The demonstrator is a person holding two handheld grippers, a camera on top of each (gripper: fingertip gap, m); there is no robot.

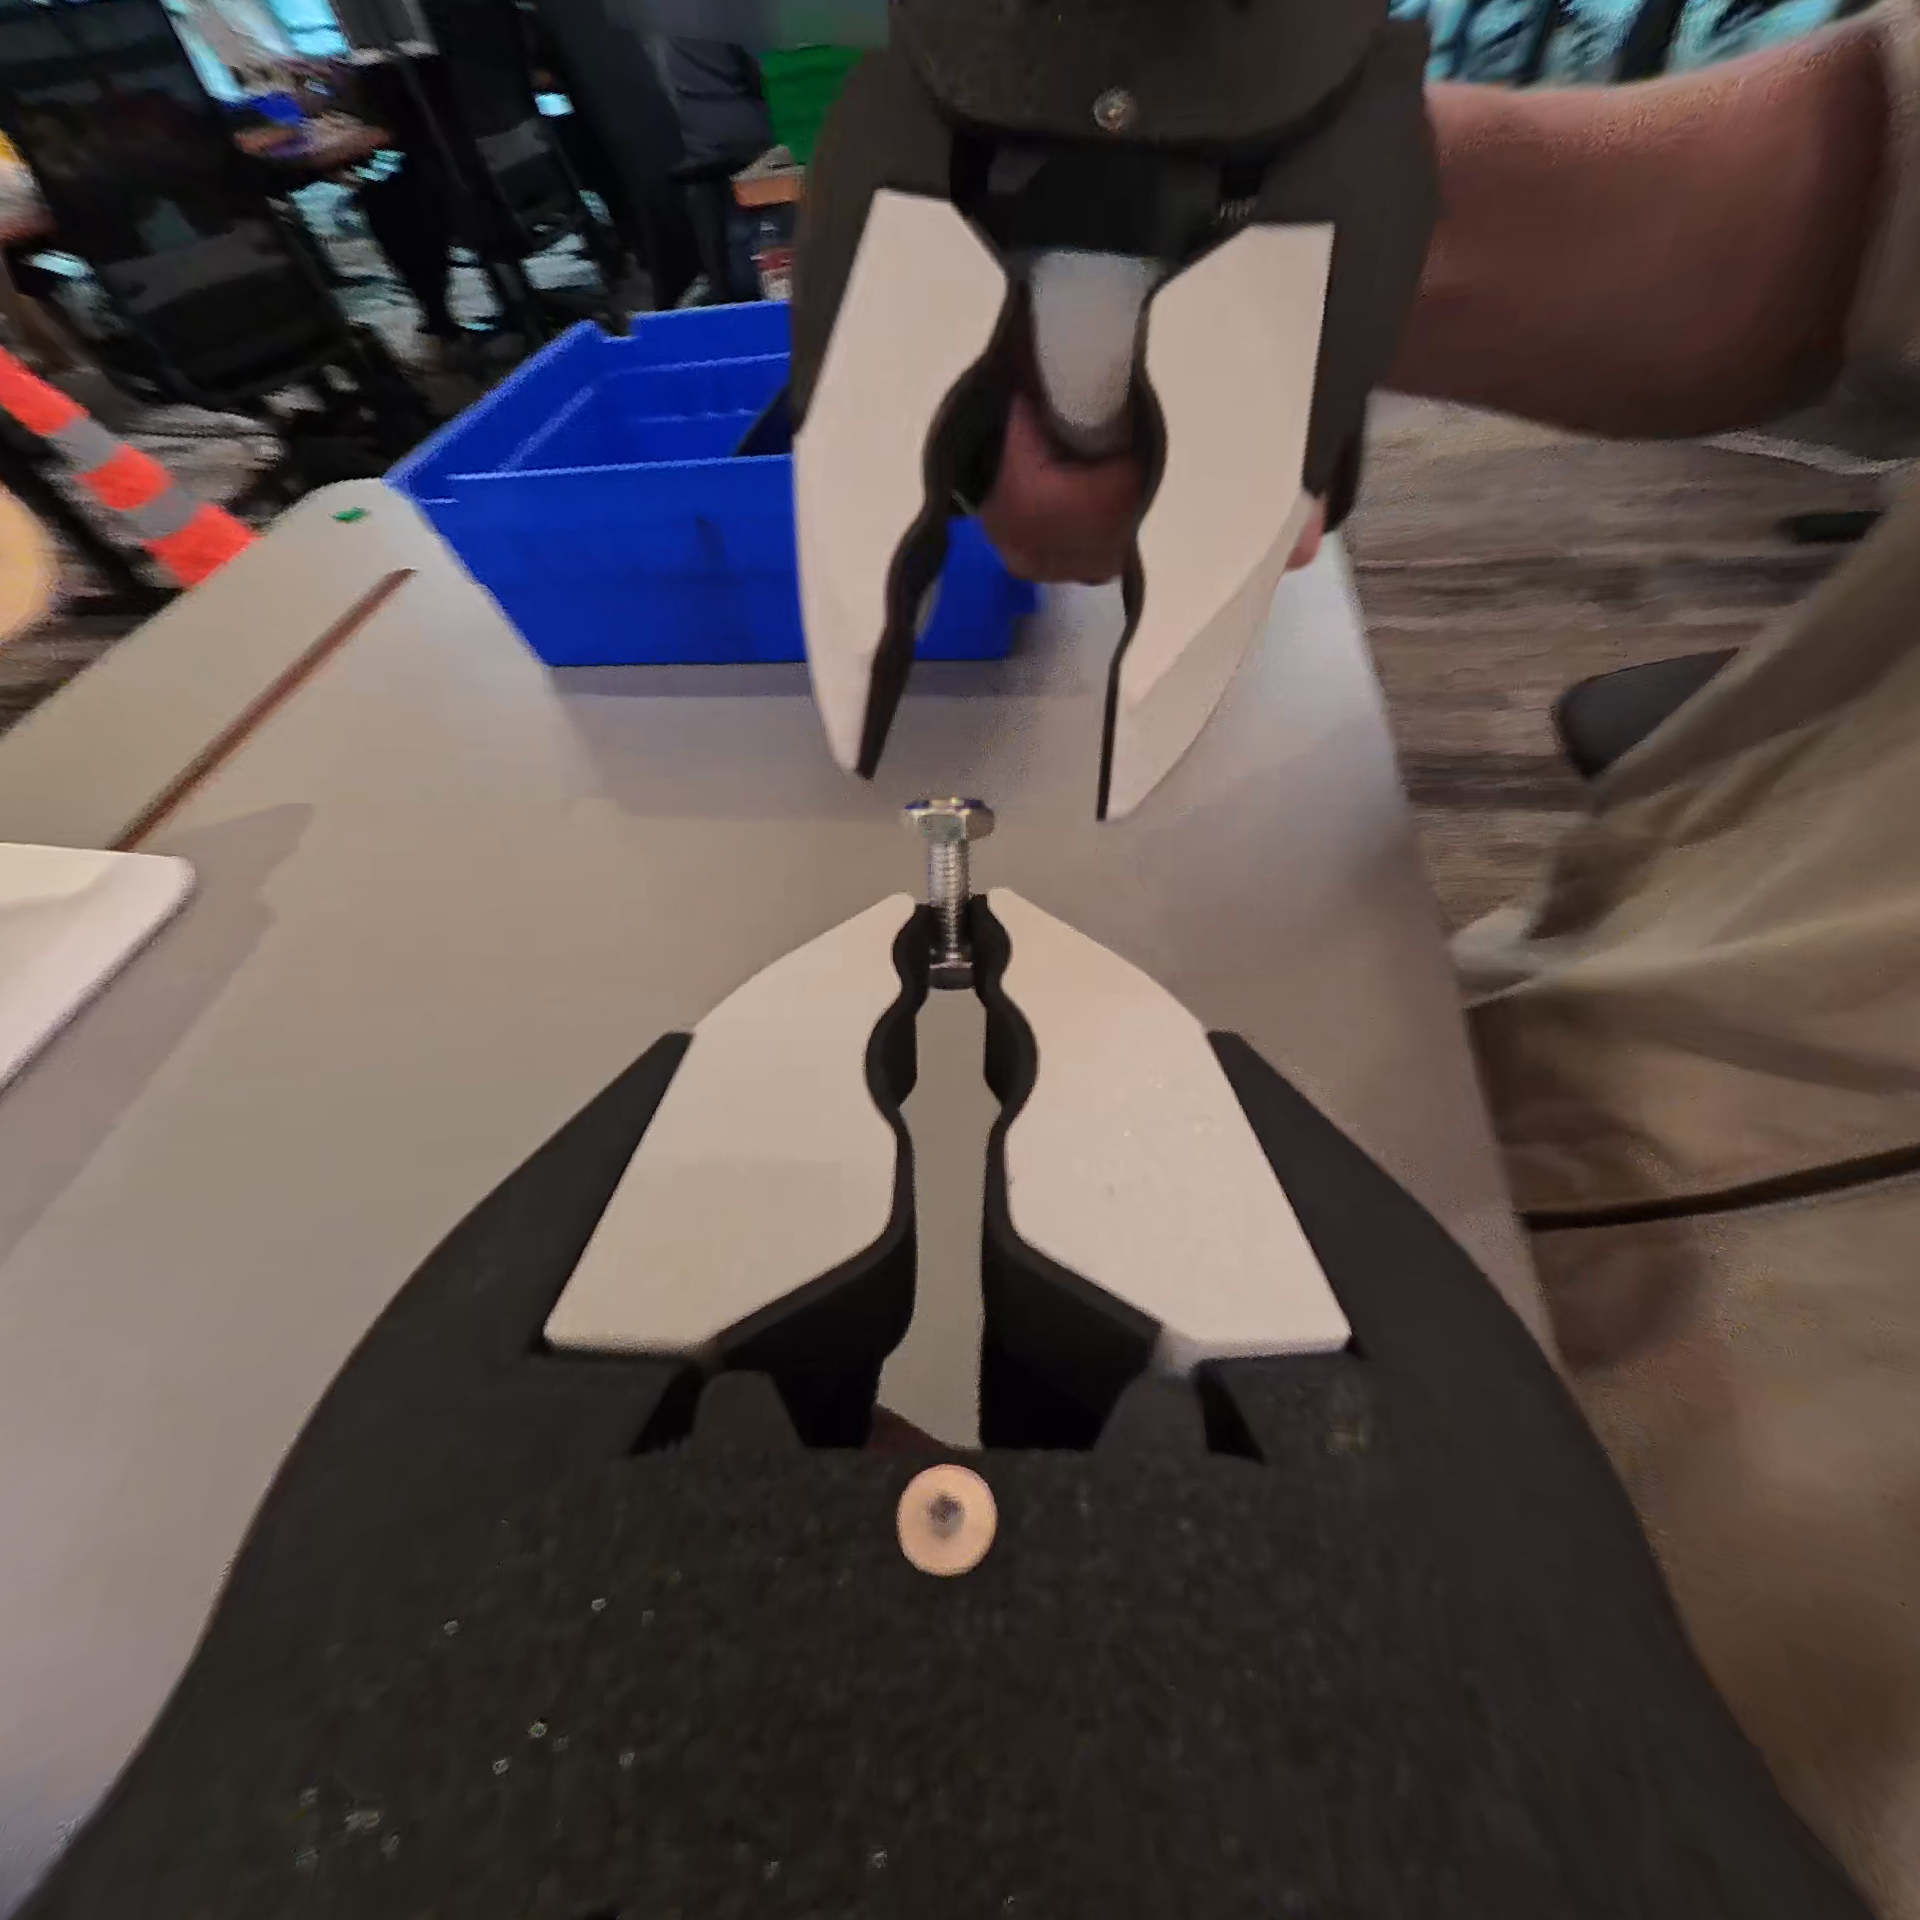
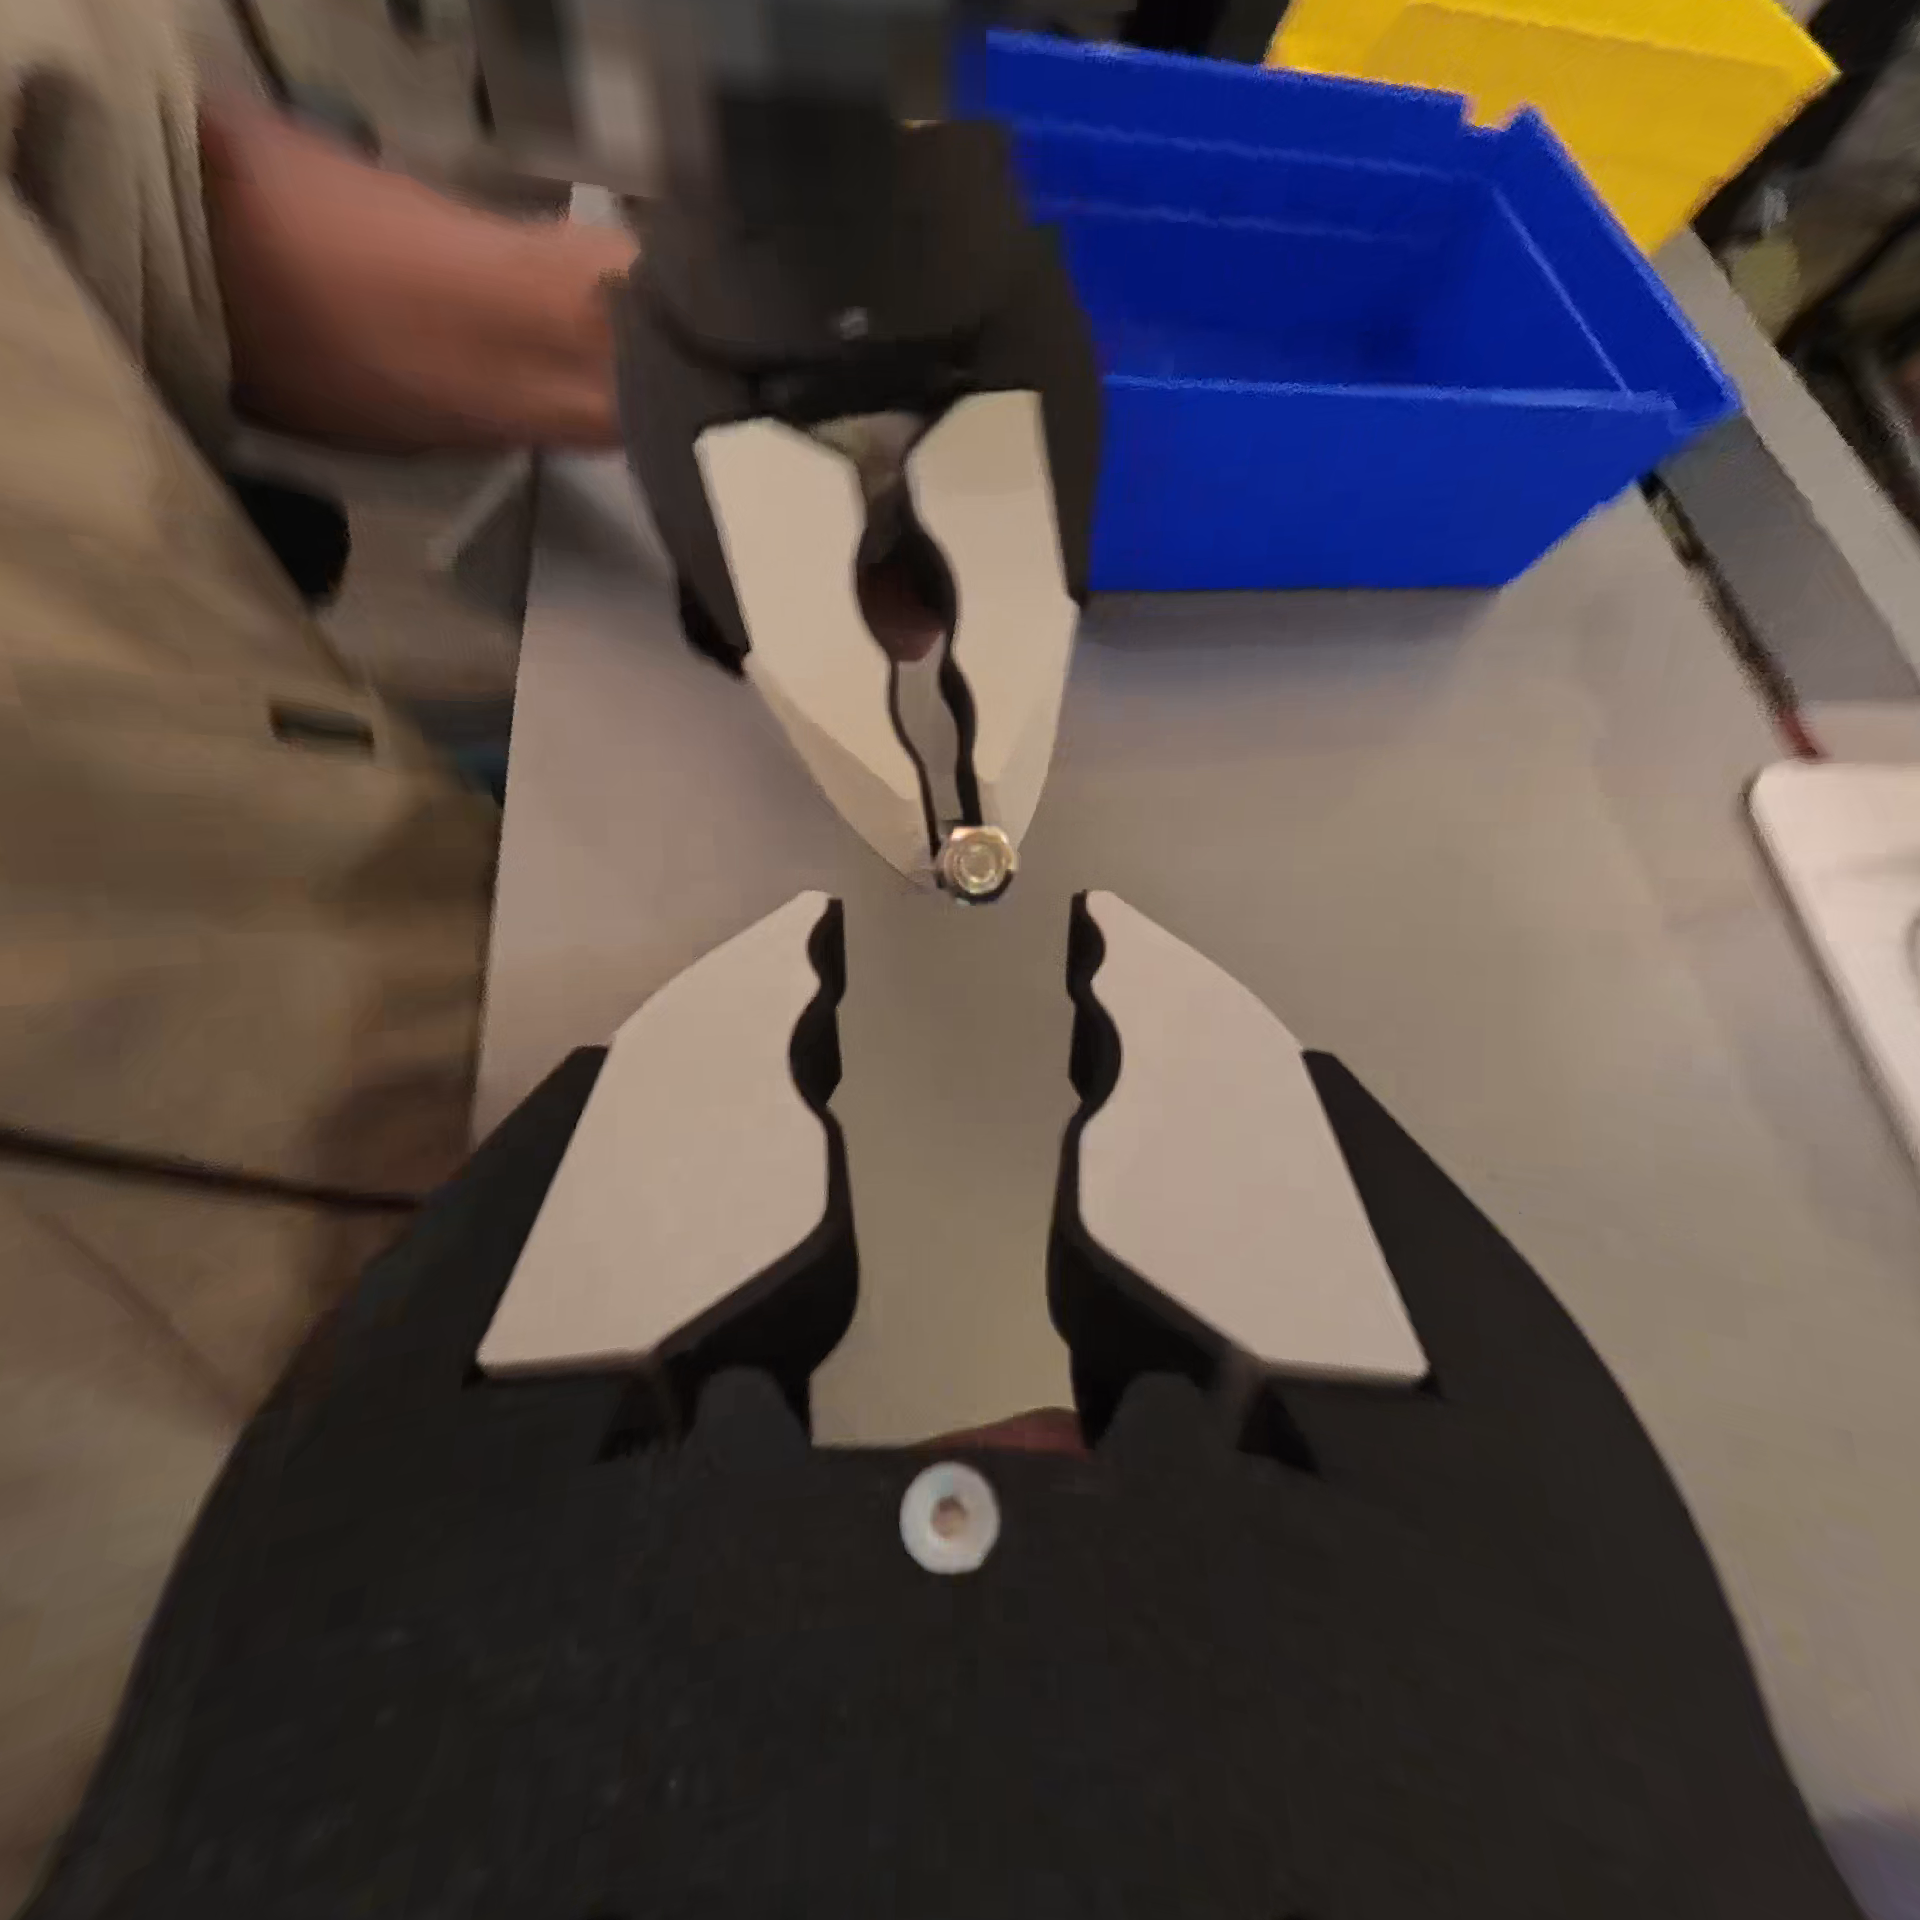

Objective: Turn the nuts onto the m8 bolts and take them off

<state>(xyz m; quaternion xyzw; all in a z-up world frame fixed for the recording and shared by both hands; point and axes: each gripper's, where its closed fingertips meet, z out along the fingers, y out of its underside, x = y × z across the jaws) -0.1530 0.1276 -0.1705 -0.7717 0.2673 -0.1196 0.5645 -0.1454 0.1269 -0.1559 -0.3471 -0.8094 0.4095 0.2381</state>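
Observation:
A silver M8 bolt (image 1: 945, 883) is held over the grey table (image 1: 468, 987), its threaded shaft pointing away from my left gripper (image 1: 951, 902). That gripper is shut on the bolt's near end. A hex nut (image 1: 948, 823) sits on the far end of the shaft. My right gripper (image 1: 982, 795) faces it from across the table, open, its fingertips just short of the nut on either side and not touching it. In the right wrist view the nut (image 2: 977, 862) shows end-on, just beyond my open right gripper (image 2: 956, 902), held out at the tips of the left gripper (image 2: 961, 842).
A blue bin (image 1: 623, 561) stands on the table behind the right gripper and also shows in the right wrist view (image 2: 1351, 488), with a yellow bin (image 2: 1558, 94) behind it. A white tray (image 1: 73, 925) lies at the table's side. The person's arm (image 1: 1621, 249) and clothing border the table. My left and right fingertips are right by each other.

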